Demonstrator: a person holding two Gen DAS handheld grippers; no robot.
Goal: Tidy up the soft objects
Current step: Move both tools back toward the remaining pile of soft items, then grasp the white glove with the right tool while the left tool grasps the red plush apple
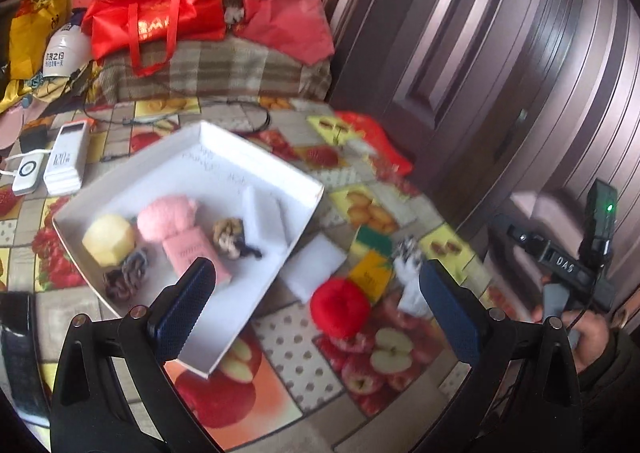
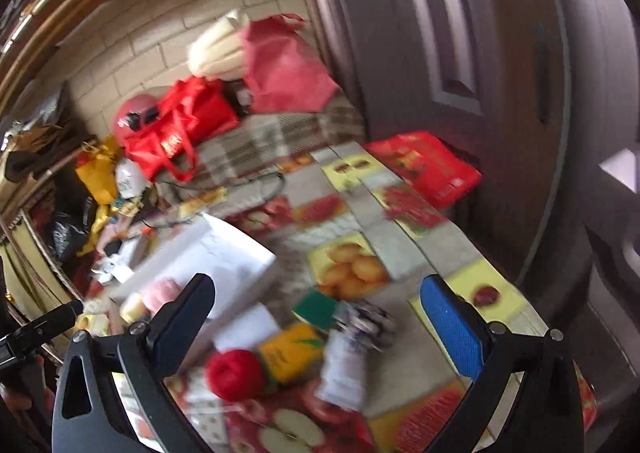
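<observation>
At the far left of the left wrist view a white power bank [image 1: 66,157] lies on the fruit-print tablecloth [image 1: 288,353], and just to its right sits the shallow white box [image 1: 280,169], one corner pointing toward the wall. Inside the box, from left to right, lie a pale yellow sponge [image 1: 109,239] with dark knitted scrunchies [image 1: 126,277] in front of it, a pink yarn ball [image 1: 168,219] with a pink labelled pack [image 1: 192,253] below it, a brown and black hair tie [image 1: 232,239], and a white foam block [image 1: 264,215] leaning by the right wall. The left gripper [image 1: 316,293] hovers above the box's near corner, its jaws spread wide and empty. Right of the box, on the cloth, rest a flat white sponge [image 1: 314,267], a red yarn ball [image 1: 340,307], a yellow and green scouring pad [image 1: 372,265], and a white item with a patterned black and white top [image 1: 408,273], which is too blurred to name with certainty. At the right edge a hand [image 1: 588,337] holds the other tool's handle. In the right wrist view, which is smeared by motion, the right gripper [image 2: 318,311] hangs over the loose items with jaws wide apart, holding nothing; the red yarn ball [image 2: 236,375] lies between and below its fingers, touching the yellow pad [image 2: 290,351].
</observation>
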